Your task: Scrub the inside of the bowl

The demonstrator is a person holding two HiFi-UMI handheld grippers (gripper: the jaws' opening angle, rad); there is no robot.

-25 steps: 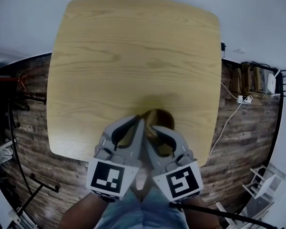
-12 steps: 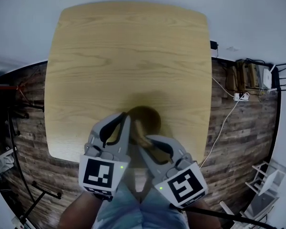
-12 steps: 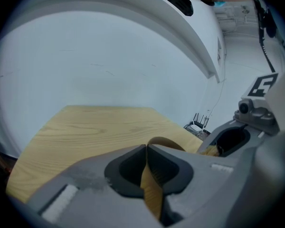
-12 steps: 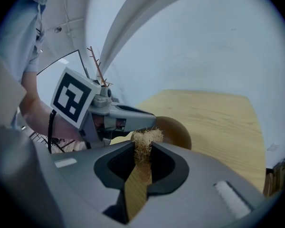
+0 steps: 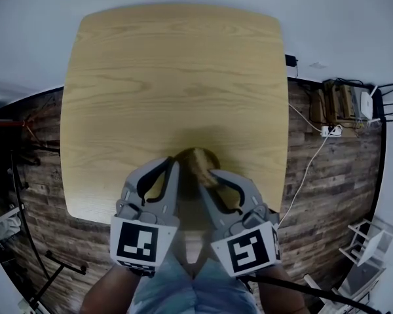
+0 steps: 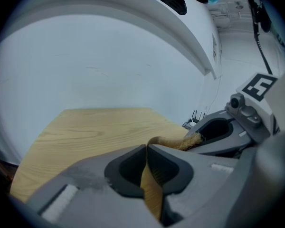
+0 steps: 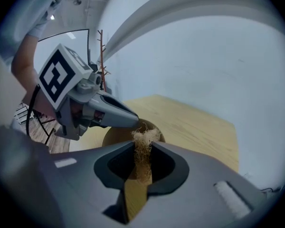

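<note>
Right gripper (image 5: 211,175) has shifted forward, clamped on a fibrous scrubber (image 7: 143,139) in the wooden bowl (image 5: 193,156); left gripper (image 5: 175,167) pinches the bowl's rim; bowl sits near the front edge of the worktop (image 5: 170,77).

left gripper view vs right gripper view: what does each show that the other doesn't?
Only the left gripper view: the left gripper shut on the bowl, whose wall runs edge-on between its jaws. Only the right gripper view: the right gripper shut on the scrubber, with the bowl's round opening just beyond it. Both: the table, the bowl, the scrubber and the opposite gripper.
</note>
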